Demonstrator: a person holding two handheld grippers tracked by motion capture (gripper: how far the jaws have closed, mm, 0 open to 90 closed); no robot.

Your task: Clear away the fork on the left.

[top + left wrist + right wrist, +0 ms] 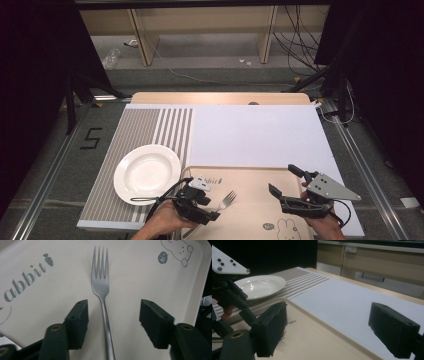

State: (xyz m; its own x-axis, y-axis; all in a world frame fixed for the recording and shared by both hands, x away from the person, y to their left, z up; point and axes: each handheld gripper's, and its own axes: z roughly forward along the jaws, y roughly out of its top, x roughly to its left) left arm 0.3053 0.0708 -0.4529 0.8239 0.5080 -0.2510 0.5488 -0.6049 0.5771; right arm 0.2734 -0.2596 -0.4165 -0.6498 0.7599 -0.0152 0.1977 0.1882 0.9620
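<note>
Slim silver metal fork (101, 287) flat on beige rabbit-print tray (140, 277), tines pointing away. Left gripper (113, 320) straddles handle, jaws apart, pads clear of it. Right gripper (284, 181) over tray's right part, jaws wide, nothing between. Round white plate (146, 173) on striped mat (145, 125), bench left.

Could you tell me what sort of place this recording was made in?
Probably a lab or workshop staged as a dining spot: a table with a striped placemat, a white plate and a fork on a tray, ringed by black curtains, floor cables and metal rails.
</note>
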